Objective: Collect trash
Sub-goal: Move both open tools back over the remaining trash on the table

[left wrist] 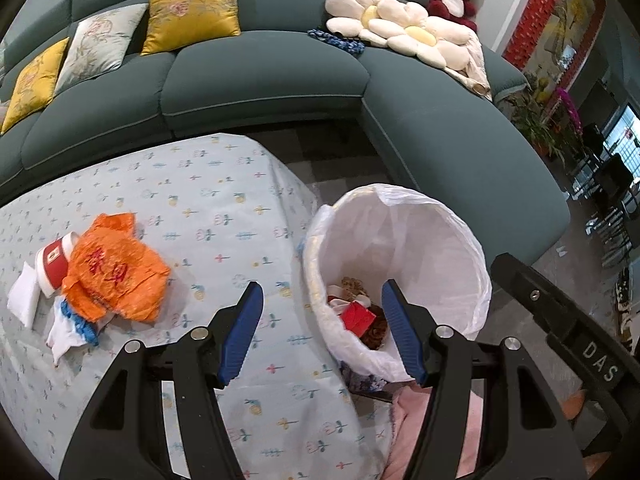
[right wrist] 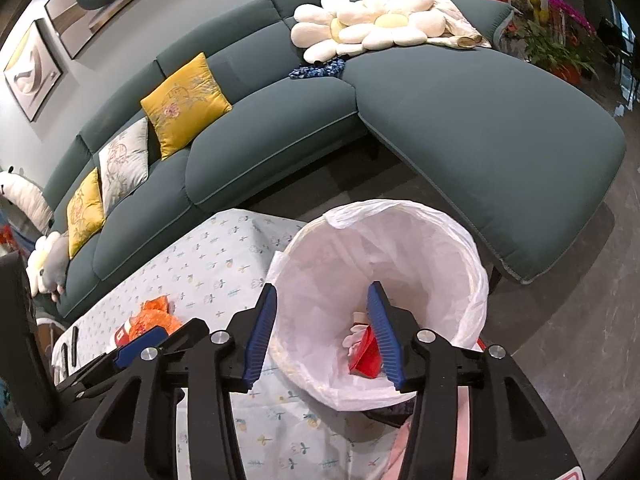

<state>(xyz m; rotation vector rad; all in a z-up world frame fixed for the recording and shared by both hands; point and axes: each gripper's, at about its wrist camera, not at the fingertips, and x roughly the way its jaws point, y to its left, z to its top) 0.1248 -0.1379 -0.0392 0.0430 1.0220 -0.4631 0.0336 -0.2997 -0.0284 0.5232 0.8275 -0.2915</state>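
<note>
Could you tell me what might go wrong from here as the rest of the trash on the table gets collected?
1. The orange bag lies partly over the red-and-white cup and white paper; grabbing it may drag or scatter them.
2. The bin stands close beside the table edge, so a loose piece could miss its rim.
3. The left claw and right claw are close together and could collide.

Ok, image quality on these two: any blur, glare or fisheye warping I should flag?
Left wrist view: sharp at centre, sofa bowed by fisheye, dark vignette in the corners, no glare. Right wrist view: same curving, bin liner bright but not blown out, edges slightly soft.
</note>
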